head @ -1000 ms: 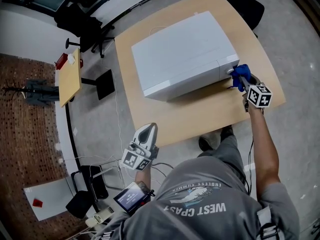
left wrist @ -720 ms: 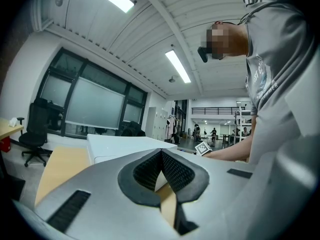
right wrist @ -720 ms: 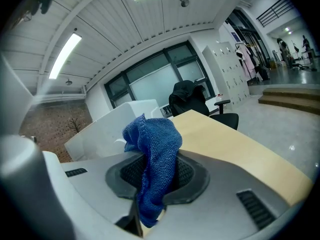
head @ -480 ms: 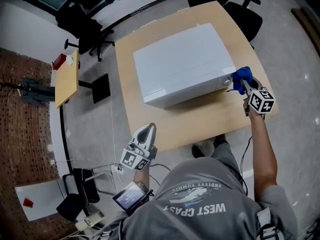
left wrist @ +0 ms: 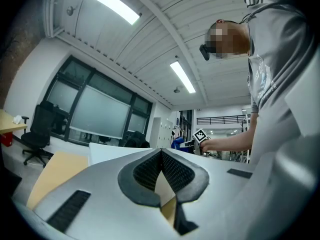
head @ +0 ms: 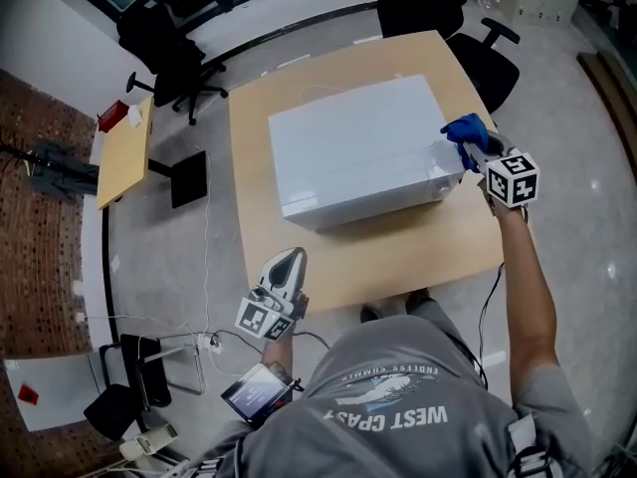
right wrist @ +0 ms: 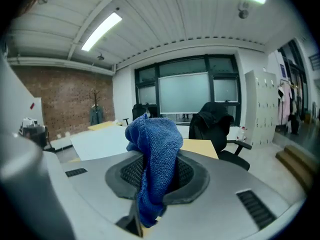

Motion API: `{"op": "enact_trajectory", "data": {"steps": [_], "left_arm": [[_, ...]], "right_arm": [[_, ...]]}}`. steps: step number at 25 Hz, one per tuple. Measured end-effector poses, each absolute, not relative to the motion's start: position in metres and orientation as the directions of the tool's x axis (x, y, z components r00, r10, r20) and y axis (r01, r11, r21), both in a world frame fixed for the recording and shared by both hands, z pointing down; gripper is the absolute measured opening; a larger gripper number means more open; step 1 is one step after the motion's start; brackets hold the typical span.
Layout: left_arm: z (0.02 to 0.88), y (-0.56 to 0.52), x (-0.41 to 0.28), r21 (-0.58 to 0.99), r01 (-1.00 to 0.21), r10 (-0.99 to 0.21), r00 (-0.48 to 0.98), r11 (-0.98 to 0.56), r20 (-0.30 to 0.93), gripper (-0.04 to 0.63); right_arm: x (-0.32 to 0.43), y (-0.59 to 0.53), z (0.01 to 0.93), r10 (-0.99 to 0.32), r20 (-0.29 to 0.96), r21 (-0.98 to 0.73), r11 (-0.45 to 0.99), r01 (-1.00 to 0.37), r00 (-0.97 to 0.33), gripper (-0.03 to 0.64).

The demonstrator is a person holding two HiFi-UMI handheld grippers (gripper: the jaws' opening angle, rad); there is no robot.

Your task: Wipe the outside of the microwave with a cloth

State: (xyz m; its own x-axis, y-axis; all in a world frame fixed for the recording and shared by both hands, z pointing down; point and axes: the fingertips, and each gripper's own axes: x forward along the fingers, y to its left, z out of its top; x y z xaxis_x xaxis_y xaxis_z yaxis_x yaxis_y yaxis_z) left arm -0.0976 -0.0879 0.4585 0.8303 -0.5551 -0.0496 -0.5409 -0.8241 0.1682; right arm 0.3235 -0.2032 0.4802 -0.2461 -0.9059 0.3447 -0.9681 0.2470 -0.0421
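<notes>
- The left gripper (head: 290, 259) was shut, empty, clear of the table (head: 257, 217)
- The white microwave (head: 353, 147) sat mid-table
- The right gripper (head: 478, 147) pinched the blue cloth (head: 464, 129) at the microwave's right-hand top edge; soft, limp, light, probably best gripped bunched

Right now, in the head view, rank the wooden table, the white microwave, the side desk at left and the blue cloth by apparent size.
1. wooden table
2. white microwave, covering much of the tabletop
3. side desk, farther from the camera, so possibly bigger than it looks
4. blue cloth, clearly smallest
</notes>
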Motion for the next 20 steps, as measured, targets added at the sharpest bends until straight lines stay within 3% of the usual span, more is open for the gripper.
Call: {"op": "enact_trajectory", "data": {"steps": [8, 14, 20], "left_arm": [[0.459, -0.088, -0.107, 0.184, -0.589, -0.607, 0.792, -0.786, -0.059, 0.021], [0.464, -0.085, -0.122, 0.195, -0.626, -0.646, 0.761, -0.755, -0.056, 0.021], [0.469, -0.078, -0.139, 0.207, -0.649, -0.672, 0.738, -0.732, -0.062, 0.021]], "right_arm": [[0.296, -0.279, 0.494, -0.805, 0.545, 0.282, 0.438, -0.854, -0.233, 0.091], [0.263, -0.301, 0.519, -0.712, 0.649, 0.219, 0.512, -0.831, -0.268, 0.091], [0.219, -0.31, 0.525, -0.667, 0.676, 0.188, 0.568, -0.801, -0.314, 0.091]]}}
